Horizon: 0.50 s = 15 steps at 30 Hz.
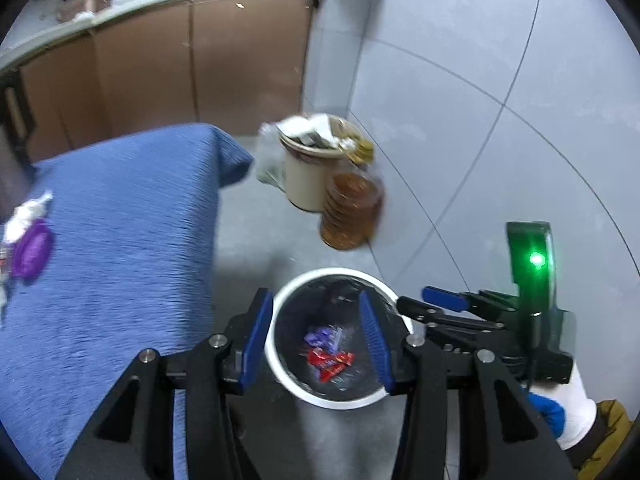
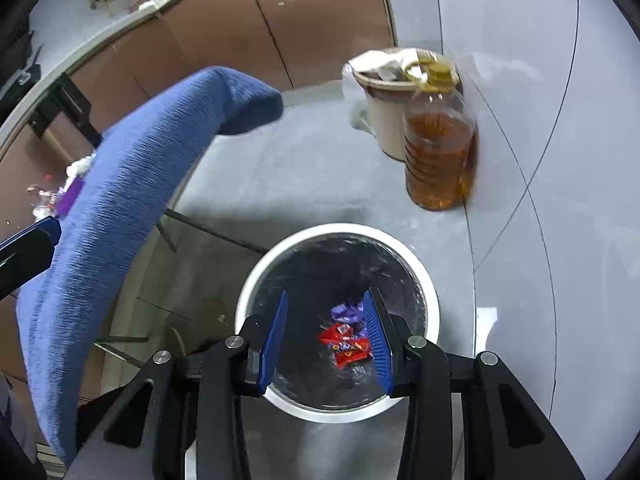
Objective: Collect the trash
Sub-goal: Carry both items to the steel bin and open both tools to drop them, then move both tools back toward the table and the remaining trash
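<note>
Holding red, purple wrappers (image 2: pixel 345 342) – white-rimmed bin (image 2: pixel 256 276); grippers empty.

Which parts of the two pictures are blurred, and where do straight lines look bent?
Left wrist view: the oil bottle and the full bin behind it are smeared by motion. Right wrist view: the bottle is sharper, and the counter edge curves strongly from the fisheye lens.

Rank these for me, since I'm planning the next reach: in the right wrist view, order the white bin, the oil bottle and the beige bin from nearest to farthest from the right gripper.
1. White bin, directly below the open right gripper.
2. Oil bottle, ahead and right, by the wall.
3. Beige bin, just behind the bottle, overflowing.
</note>
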Tool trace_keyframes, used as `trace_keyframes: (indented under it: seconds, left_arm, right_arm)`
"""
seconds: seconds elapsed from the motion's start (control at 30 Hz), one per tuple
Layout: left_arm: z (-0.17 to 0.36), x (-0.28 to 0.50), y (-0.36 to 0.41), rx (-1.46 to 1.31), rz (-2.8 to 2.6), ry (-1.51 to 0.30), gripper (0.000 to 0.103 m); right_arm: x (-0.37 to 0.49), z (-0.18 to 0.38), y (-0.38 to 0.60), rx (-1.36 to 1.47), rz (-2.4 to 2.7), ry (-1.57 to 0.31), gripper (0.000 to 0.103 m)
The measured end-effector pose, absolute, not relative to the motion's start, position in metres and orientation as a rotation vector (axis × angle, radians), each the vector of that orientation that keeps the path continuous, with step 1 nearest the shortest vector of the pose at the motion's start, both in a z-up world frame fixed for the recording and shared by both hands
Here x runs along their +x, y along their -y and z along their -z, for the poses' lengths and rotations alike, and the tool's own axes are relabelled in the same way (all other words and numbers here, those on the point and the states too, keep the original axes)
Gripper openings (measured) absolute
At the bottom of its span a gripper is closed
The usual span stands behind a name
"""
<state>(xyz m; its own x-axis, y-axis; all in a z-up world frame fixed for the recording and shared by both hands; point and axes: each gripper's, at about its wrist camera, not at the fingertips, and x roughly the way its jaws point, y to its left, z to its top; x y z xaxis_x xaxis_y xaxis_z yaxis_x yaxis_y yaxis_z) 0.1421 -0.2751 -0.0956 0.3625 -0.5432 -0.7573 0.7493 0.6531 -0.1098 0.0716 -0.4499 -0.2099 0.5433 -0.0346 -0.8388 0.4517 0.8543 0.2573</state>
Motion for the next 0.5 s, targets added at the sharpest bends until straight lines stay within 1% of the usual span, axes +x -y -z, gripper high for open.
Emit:
trace_keyframes:
  seconds: [0.37, 0.43, 0.5]
  left_arm:
    - [0.064, 0.127, 0.205, 0.275, 0.664, -0.718, 0.043]
    - [0.058, 0.123, 0.187, 0.276, 0.625, -0.702, 0.044]
    - [0.052, 0.119, 0.170, 0.276, 0.578, -0.678, 0.047]
  right_arm:
    - [0.065, 0.148, 0.412, 0.429, 0.230, -0.864, 0.041]
    - [0.066, 0.136, 0.402, 0.415, 0.205, -0.846, 0.042]
    - [0.068, 0.124, 0.388, 0.392, 0.173, -0.827, 0.043]
